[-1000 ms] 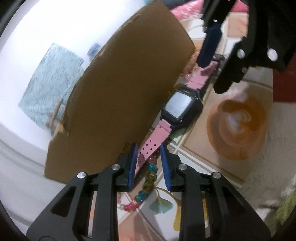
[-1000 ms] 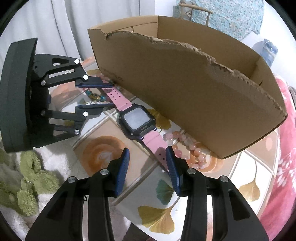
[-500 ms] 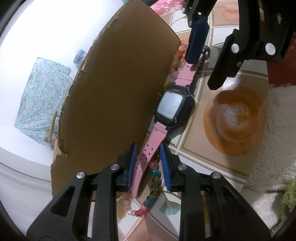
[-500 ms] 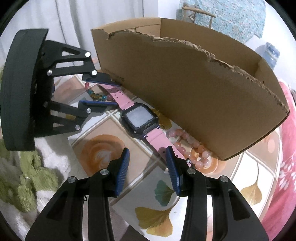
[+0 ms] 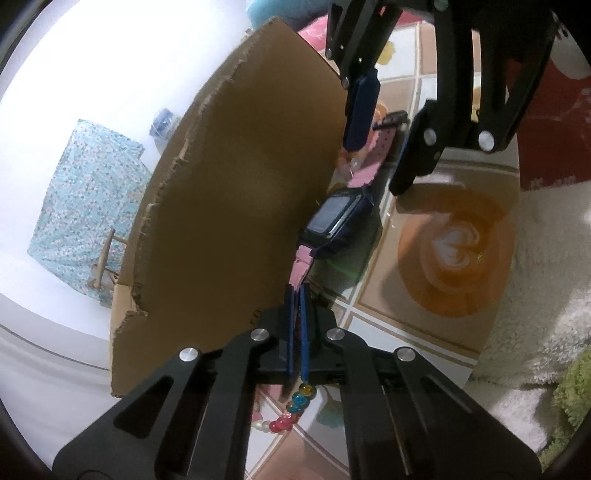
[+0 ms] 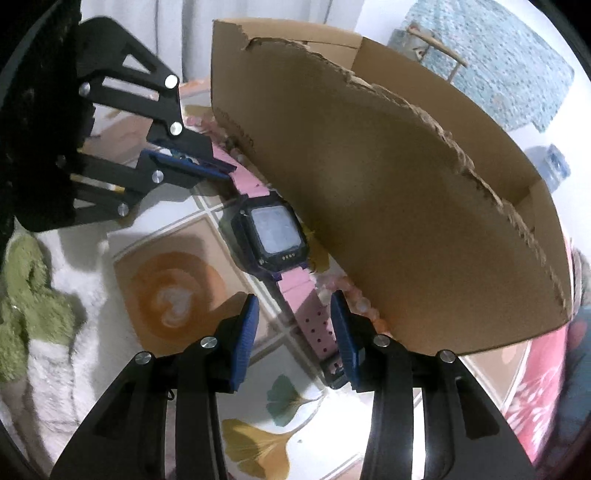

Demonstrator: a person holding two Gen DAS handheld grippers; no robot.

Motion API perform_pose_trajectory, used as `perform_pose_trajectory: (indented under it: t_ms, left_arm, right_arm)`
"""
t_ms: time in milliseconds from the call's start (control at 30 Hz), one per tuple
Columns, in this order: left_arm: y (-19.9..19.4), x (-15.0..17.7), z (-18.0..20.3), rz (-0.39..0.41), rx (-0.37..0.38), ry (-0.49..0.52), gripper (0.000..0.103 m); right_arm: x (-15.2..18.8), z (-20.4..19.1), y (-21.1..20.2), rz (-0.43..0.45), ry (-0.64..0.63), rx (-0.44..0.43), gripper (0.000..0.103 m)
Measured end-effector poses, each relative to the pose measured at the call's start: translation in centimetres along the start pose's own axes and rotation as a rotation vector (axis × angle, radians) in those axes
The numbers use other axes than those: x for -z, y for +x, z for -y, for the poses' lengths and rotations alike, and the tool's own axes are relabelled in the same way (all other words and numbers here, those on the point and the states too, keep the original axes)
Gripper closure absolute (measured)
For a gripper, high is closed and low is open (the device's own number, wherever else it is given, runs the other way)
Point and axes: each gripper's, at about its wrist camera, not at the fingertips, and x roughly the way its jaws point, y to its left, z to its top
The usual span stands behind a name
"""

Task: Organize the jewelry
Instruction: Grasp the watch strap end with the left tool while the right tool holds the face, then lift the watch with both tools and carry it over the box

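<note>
Watch [image 6: 275, 236] lengthwise between hand-held grippers

White wall [image 5: 74, 55]; pale curtain [image 6: 177, 33]; teal patterned cloth [image 5: 88, 199]; tile-printed tabletop [image 6: 303, 435]

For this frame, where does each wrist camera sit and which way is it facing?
Left wrist view: behind the left claw, aimed down along the pink watch beside the cardboard box; its pads are shut on one strap end, having just been closing.
Right wrist view: behind the right claw, facing the opposite way along the watch, jaws either side of the other strap end, having just narrowed.
Shared: watch, box, patterned table, and each view shows the other claw.
</note>
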Motion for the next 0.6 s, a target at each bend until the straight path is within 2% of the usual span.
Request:
perform_pose_trajectory:
  t_ms: [300, 600]
  left_arm:
    - [-1.3, 0.4, -0.9, 0.017, 0.002, -0.083, 0.101]
    - [-0.9, 0.7, -1.9, -0.015, 0.017, -0.123, 0.097]
  right_arm:
    - [-0.3, -1.9, -0.3, -0.04, -0.094, 0.11, 0.094]
    - [0.1, -0.8, -1.8, -0.001, -0.034, 0.098, 0.099]
